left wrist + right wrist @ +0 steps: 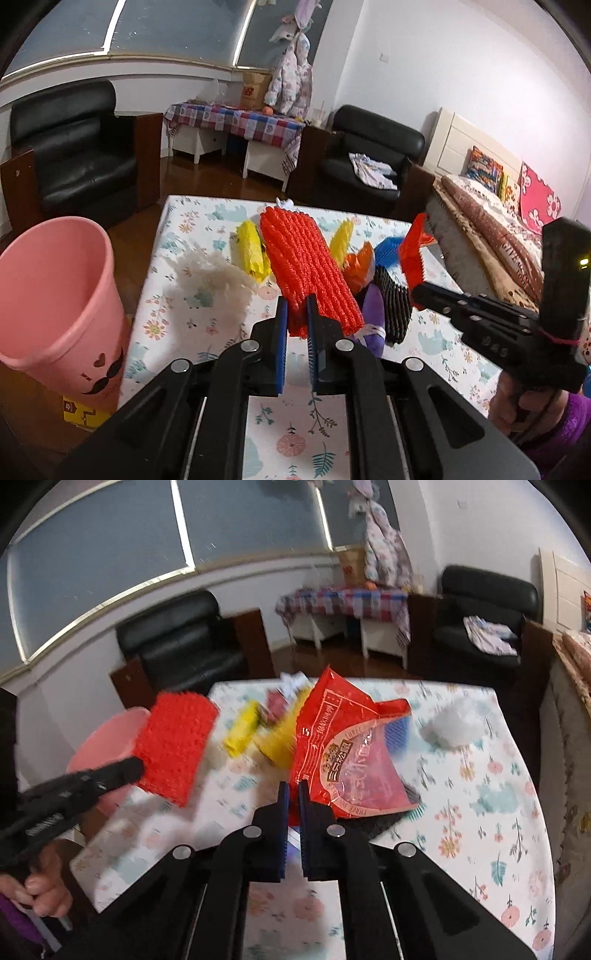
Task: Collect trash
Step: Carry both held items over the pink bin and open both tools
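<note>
My left gripper [297, 306] is shut on a red foam net sleeve [306, 266] and holds it above the floral table [207, 321]. The sleeve also shows in the right wrist view [173, 746]. My right gripper [292, 794] is shut on a red snack bag [347, 753] held over the table; that bag shows in the left wrist view [415, 254]. A pink bin [55, 291] stands left of the table. On the table lie yellow wrappers [251, 251], a white plastic wad [210, 273], a black net [393, 306] and orange, blue and purple scraps.
Two black armchairs [74, 155] [369, 162] stand behind the table, with a checked-cloth side table [236, 122] between them. A bed [491, 229] lies to the right. A yellow box [79, 410] sits under the bin. A white plastic wad [456, 723] lies far right on the table.
</note>
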A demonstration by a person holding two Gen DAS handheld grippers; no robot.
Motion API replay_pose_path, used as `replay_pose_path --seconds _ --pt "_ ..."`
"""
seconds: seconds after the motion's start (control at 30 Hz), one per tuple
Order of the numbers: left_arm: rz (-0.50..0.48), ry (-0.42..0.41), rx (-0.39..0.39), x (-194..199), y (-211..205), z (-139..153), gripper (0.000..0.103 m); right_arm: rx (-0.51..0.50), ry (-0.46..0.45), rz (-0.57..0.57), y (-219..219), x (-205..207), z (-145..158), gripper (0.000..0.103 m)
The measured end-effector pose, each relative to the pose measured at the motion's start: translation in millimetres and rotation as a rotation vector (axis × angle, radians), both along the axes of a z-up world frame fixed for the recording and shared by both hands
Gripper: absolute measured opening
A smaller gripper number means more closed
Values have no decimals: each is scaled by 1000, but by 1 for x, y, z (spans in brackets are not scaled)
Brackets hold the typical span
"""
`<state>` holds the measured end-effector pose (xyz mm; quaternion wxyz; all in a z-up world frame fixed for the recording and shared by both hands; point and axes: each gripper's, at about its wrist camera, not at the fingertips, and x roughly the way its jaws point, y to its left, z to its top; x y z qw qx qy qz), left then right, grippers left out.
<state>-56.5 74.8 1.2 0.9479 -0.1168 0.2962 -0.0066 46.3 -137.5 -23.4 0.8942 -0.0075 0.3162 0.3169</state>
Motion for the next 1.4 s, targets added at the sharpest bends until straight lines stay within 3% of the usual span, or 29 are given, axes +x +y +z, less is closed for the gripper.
replay_pose_path --seconds 0.17,0.57,0.87,1.17,1.23,1.27,1.3,1.33,1.4 --pt "64 -35 3 -14 18 12 9 41 -70 108 28 -12 29 5" --pt "336 -50 57 -60 105 37 9 150 -49 388 152 -22 63 5" --pt "476 35 38 -75 158 22 9 182 106 554 244 -22 51 5" --pt "529 95 37 -79 181 10 11 170 237 587 297 -9 20 6" --pt "535 96 -1 -80 187 9 26 161 251 583 300 -9 15 16" --pt "540 89 -23 -82 190 10 35 156 255 576 297 -8 13 31" --pt "547 83 -38 -83 190 10 43 154 252 570 297 -7 12 39" --pt "553 78 -49 -84 192 11 44 157 244 566 296 -6 12 46" --pt "559 76 -60 -84 194 12 45 148 226 566 296 -5 15 47"
